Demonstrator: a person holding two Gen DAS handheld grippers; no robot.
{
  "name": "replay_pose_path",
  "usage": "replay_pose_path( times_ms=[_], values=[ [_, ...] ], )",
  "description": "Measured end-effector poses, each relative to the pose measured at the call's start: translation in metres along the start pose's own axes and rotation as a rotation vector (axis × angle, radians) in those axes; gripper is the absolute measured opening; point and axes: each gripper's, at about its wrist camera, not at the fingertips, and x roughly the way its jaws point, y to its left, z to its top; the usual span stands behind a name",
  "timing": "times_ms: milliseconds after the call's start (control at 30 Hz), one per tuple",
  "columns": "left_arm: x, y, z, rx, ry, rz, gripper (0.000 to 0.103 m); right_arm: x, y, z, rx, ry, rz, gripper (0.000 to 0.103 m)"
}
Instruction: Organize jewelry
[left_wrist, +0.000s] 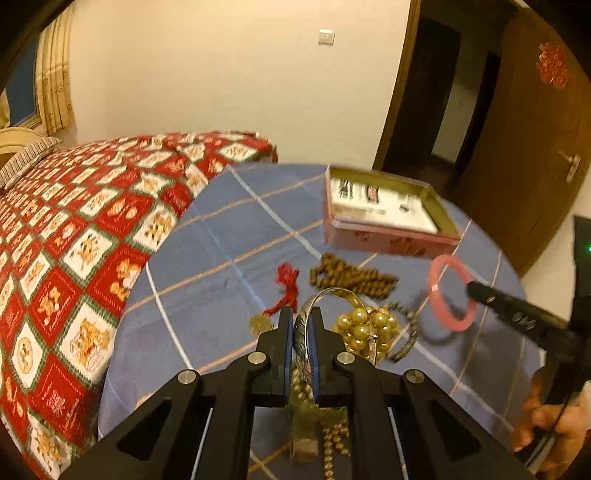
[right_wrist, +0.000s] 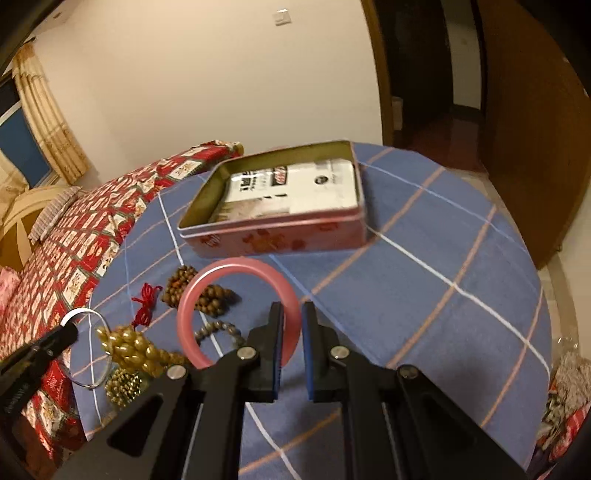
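Observation:
My left gripper (left_wrist: 303, 317) is shut on a silver bangle (left_wrist: 334, 295) and holds it above the pile; the bangle also shows in the right wrist view (right_wrist: 92, 347). My right gripper (right_wrist: 292, 314) is shut on a pink bangle (right_wrist: 229, 269) and holds it above the table, in front of the open red tin (right_wrist: 280, 236). In the left wrist view the pink bangle (left_wrist: 448, 291) hangs at the right gripper's tip, near the tin (left_wrist: 388, 236). On the blue checked cloth (left_wrist: 221, 240) lie brown wooden beads (left_wrist: 351, 277), a red cord charm (left_wrist: 286, 284) and gold pearls (left_wrist: 365, 325).
The tin holds white printed packets (right_wrist: 295, 188). A grey bead bracelet (right_wrist: 218, 328) lies under the pink bangle. A bed with a red patterned quilt (left_wrist: 74, 240) stands left of the table. A brown door (left_wrist: 535, 129) is at the right. My hand (left_wrist: 554, 417) holds the right gripper.

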Motion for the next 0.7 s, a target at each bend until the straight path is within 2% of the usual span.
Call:
replay_pose_path(
  times_ms=[200,300,367,567,700],
  values=[
    [-0.014,0.001,-0.003,0.002,-0.025,-0.034,0.007,-0.010,0.001,-0.005,-0.015,-0.014,0.012,0.013],
    [-0.020,0.002,-0.002,-0.017,-0.042,-0.097,0.007,-0.005,0.006,-0.007,-0.037,0.000,0.008,0.013],
    [-0.024,0.004,0.000,-0.040,-0.050,-0.111,0.007,-0.001,0.006,-0.009,-0.043,0.014,-0.004,0.013],
    [-0.024,-0.003,0.004,-0.027,-0.051,-0.133,0.007,0.000,-0.015,-0.013,0.015,0.025,-0.051,0.013],
    [-0.016,-0.013,0.001,-0.010,-0.031,-0.134,0.007,0.000,-0.026,-0.013,0.021,0.028,-0.133,0.013]
  ],
)
